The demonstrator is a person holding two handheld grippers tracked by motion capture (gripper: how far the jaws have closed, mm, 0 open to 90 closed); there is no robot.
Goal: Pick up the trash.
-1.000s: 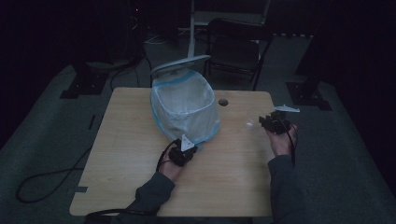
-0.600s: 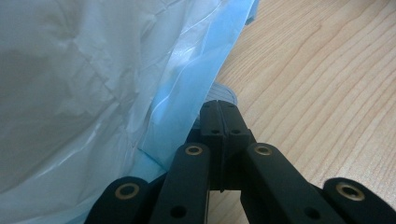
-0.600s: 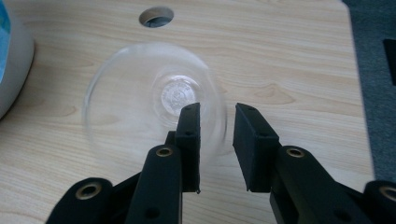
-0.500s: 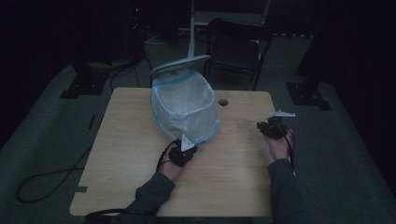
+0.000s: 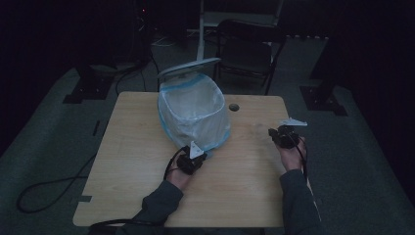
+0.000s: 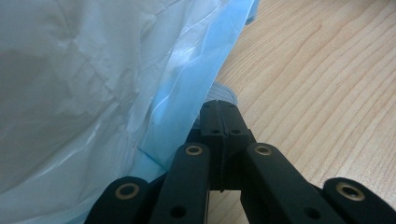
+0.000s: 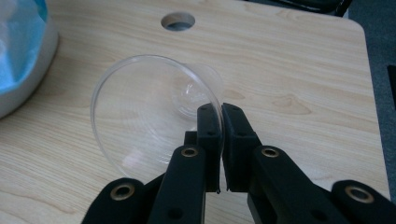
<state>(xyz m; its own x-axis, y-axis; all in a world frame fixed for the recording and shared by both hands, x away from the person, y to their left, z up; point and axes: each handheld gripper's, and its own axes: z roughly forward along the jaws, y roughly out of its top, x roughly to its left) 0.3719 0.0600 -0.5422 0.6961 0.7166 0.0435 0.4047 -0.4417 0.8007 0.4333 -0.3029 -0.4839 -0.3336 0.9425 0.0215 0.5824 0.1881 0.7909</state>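
Note:
A bin lined with a white and blue plastic bag (image 5: 195,115) stands at the table's far middle, its lid (image 5: 188,67) tipped up. My left gripper (image 5: 204,153) sits at the bin's near base. Its jaws are shut (image 6: 219,109), and the bag's blue edge (image 6: 187,93) lies against them. Whether film is pinched I cannot tell. At the right, my right gripper (image 5: 272,132) is shut (image 7: 221,112) on the rim of a clear plastic cup (image 7: 154,112). The cup lies tilted on its side just over the wood. These jaws have just been closing with the rim between them.
The wooden table (image 5: 137,147) has a round cable hole (image 7: 177,21) beyond the cup, to the right of the bin. A dark chair (image 5: 249,49) stands behind the table. A cable (image 5: 44,188) runs over the floor at the left.
The right hand has shifted slightly toward the near edge of the table. The left hand and the bin have not moved.

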